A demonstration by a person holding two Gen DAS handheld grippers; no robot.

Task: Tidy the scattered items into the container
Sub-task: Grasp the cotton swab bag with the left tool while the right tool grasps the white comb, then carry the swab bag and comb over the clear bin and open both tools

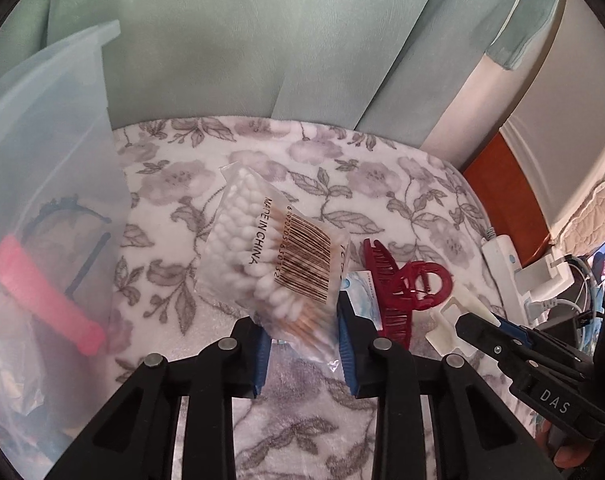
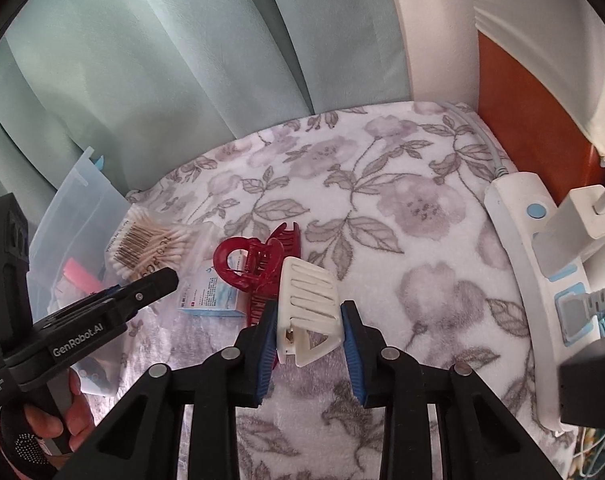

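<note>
Presently left claw (image 1: 304,344) grips cotton swab pack (image 1: 270,256); right claw (image 2: 308,340) clamps white hair clip (image 2: 306,308); red hair clip (image 2: 258,264) on floral blanket (image 2: 402,208)

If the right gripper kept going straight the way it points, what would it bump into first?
Probably the flowered blanket. The right gripper already grips the white hair claw, and the red hair claw lies left of its line; depth is uncertain.

Two hair claws (one red (image 2: 258,264), one white (image 2: 308,300)), one cotton-swab bag (image 1: 270,256), one small blue-and-white packet (image 2: 208,296), one container (image 1: 42,184).
</note>
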